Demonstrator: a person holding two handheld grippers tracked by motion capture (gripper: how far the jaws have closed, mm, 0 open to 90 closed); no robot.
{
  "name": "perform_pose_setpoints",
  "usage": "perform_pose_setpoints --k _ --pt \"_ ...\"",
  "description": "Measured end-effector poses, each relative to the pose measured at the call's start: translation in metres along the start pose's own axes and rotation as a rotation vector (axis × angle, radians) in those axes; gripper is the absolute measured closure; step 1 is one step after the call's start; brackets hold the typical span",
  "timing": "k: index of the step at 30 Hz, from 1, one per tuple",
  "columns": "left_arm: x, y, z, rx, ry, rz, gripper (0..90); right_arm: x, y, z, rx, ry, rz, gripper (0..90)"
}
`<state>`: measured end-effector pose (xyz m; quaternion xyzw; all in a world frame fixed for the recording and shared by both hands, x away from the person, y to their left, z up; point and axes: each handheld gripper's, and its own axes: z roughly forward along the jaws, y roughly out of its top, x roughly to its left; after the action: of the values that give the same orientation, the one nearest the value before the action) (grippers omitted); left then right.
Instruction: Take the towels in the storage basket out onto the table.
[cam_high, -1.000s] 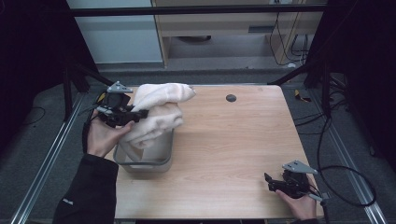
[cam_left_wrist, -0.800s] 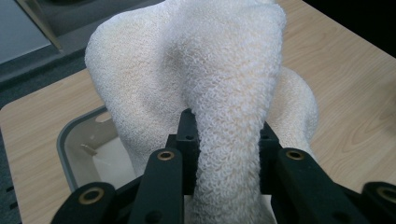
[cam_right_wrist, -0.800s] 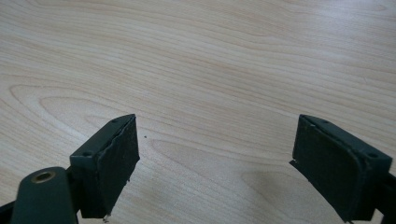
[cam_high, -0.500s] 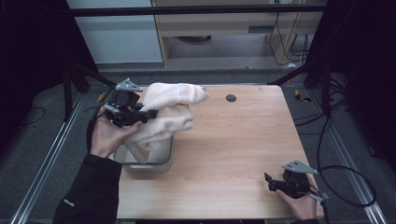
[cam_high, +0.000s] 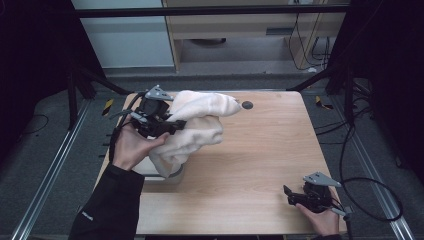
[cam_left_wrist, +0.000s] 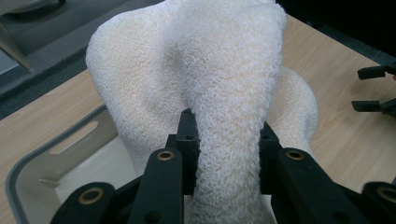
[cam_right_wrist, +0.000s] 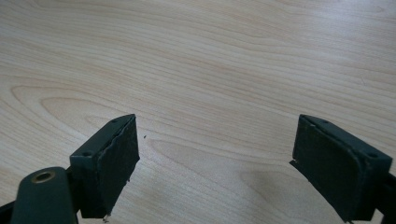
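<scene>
A cream terry towel (cam_high: 200, 120) hangs bunched above a grey plastic bin (cam_high: 150, 172) at the table's left side. My left gripper (cam_high: 172, 127) is shut on a thick fold of it, and the lower end of the towel still dips toward the bin. In the left gripper view the towel (cam_left_wrist: 224, 93) bulges up between the black jaws of the left gripper (cam_left_wrist: 226, 135), with the bin rim (cam_left_wrist: 46, 149) below left. My right gripper (cam_high: 290, 194) rests low at the table's front right, open with nothing between its pads (cam_right_wrist: 116, 158).
The wooden table (cam_high: 260, 150) is bare wood from the middle to the right. A small dark round disc (cam_high: 247, 105) lies near the far edge. Black frame posts stand at the far corners, and the right gripper's jaws (cam_left_wrist: 373, 88) appear at the far right of the left gripper view.
My left gripper has carried the towel up and to the right, pulling more of it out of the bin. The right gripper has stayed in place.
</scene>
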<state>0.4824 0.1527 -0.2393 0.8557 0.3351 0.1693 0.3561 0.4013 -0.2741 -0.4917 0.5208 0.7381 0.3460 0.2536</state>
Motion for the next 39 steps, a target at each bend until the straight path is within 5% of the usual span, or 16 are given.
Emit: perform_pose_setpoints --k 23,39 --pt "-0.039 0.02 0.041 0.014 -0.064 0.058 71.1 0.0 0.0 0.001 0.0 -0.003 -0.016 14.2" --pt "-0.061 0.02 0.089 0.047 -0.105 0.09 71.0 0.0 -0.001 0.001 0.002 0.0 -0.018 14.3"
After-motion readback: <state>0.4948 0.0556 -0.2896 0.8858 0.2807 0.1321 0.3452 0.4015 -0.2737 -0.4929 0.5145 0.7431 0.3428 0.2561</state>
